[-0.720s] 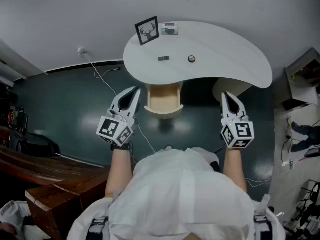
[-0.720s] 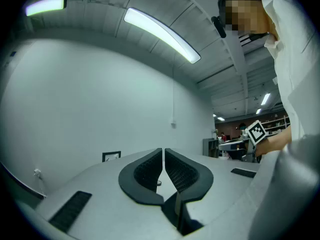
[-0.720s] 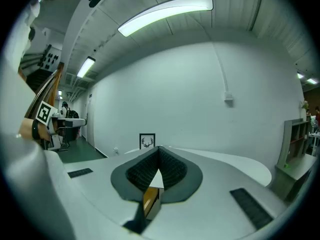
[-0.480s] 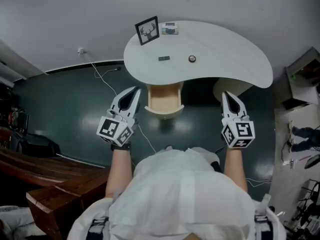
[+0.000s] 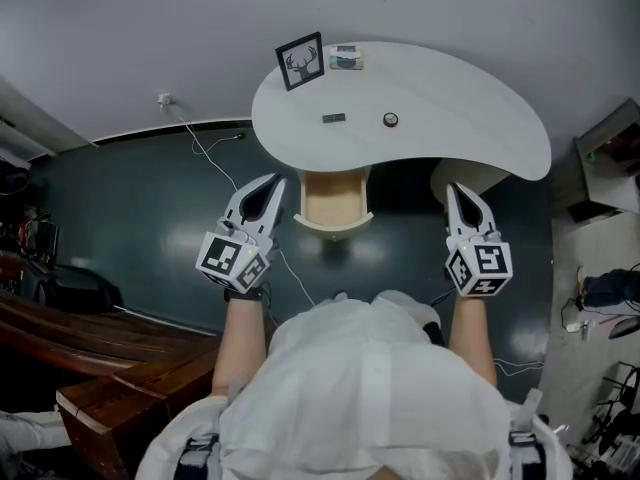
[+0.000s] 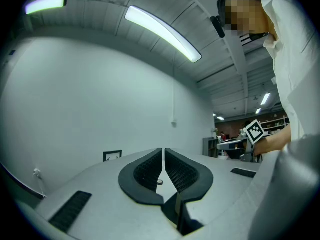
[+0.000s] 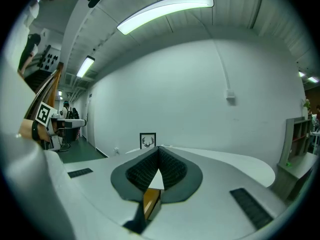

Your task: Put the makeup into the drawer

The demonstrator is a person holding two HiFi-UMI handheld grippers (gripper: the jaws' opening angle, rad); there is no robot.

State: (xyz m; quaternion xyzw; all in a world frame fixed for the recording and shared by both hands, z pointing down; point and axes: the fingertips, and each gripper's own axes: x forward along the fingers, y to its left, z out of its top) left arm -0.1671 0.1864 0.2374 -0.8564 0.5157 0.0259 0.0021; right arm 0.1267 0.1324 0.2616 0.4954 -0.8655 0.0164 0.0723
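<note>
This looks like the approach step, with nothing picked up yet. The left hand-held gripper [image 5: 272,180] and the right hand-held gripper [image 5: 455,188] hover short of the white tabletop [image 5: 470,108], each with its jaws pressed together and nothing between them. The drawer [image 5: 334,203] stands pulled out under the tabletop's near edge, between the two. The likely makeup, a small dark flat piece [image 5: 334,118] and a round one [image 5: 390,120] to its right, lies farther back on the tabletop. Next, one gripper must open, reach past the drawer and close on a piece.
</note>
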